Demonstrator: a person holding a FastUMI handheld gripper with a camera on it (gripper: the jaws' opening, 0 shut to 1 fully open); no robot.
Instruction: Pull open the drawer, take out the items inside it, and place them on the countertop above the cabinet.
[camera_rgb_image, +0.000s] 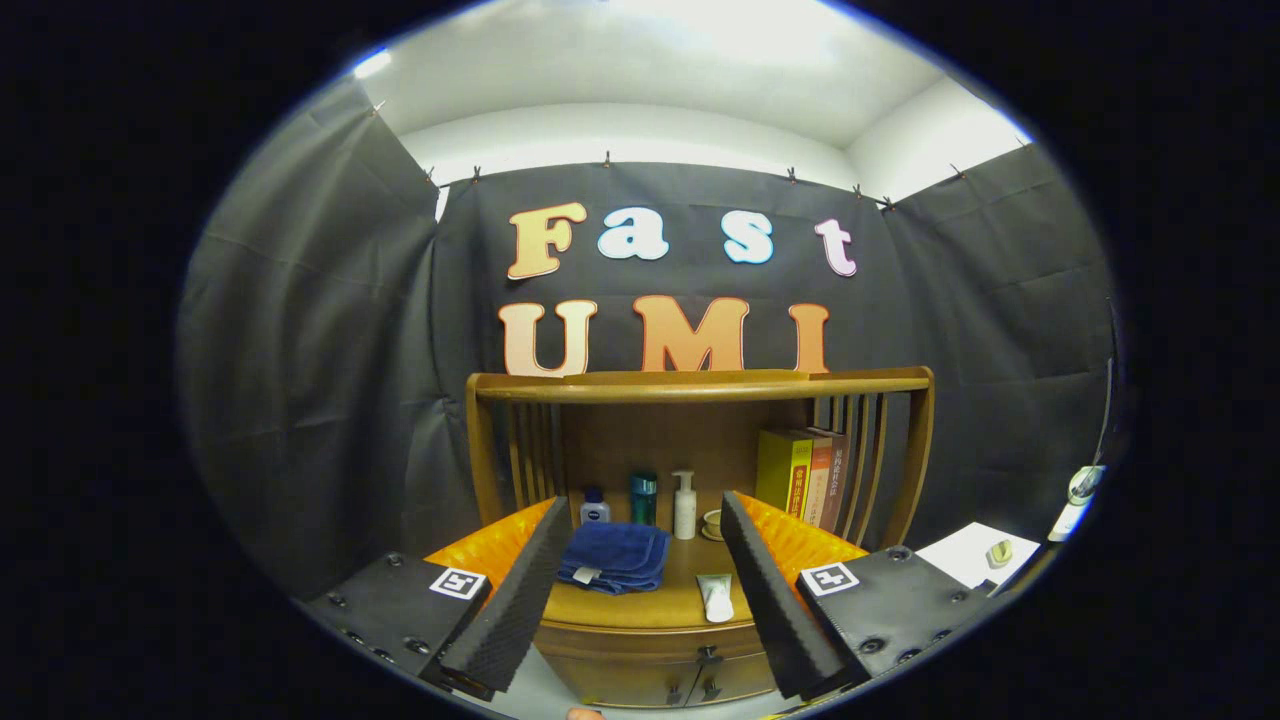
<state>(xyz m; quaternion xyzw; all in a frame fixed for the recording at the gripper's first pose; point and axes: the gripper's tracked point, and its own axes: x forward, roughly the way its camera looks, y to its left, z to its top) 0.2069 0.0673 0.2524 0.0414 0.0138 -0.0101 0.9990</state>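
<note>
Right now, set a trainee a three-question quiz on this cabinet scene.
1. True or false: the tongs are shut on the blue towel.
2. What lies on the countertop nearest the right finger? A) white tube B) red cup C) spoon
3. Fill in: the books stand at the shelf's ____ end as seen from the tongs.

Key: 1 false, they are open, with the towel beyond them; 2 A, the white tube; 3 right.
</note>
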